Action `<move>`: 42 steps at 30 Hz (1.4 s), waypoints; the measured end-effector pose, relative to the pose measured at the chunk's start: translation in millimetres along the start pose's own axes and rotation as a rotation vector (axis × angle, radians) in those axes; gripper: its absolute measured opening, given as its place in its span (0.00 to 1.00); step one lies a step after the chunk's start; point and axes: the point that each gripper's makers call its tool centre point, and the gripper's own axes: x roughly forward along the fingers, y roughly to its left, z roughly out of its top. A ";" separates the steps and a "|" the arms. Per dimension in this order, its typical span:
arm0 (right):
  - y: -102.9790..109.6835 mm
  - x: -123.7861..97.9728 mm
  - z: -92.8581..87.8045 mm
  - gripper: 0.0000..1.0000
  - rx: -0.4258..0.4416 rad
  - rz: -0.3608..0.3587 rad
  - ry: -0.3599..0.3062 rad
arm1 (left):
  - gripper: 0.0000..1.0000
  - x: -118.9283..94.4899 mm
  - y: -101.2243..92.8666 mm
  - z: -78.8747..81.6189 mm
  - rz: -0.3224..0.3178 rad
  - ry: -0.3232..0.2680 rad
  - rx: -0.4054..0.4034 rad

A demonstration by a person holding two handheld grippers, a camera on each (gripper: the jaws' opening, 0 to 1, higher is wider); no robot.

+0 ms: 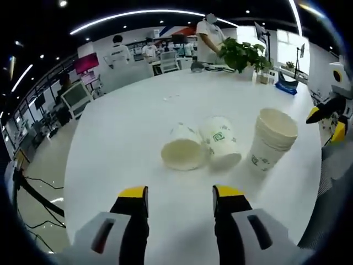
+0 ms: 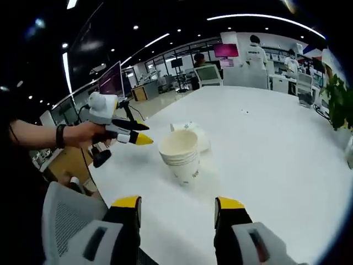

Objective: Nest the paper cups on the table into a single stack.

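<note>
Leaning cup stack (image 1: 272, 138) beside two toppled cups (image 1: 203, 146)

Table (image 1: 127, 132): smooth white surface, slight sheen. Stacked cups (image 1: 271, 139) and two loose cups (image 1: 201, 146): matt white paper, green print. Left tool (image 1: 180, 201): tips yellow, hard plastic, grey bodies.
</note>
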 end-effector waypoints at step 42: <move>-5.1 -13.4 8.1 0.43 0.071 -0.077 -0.063 | 0.00 16.0 34.5 -15.2 0.060 0.096 -0.021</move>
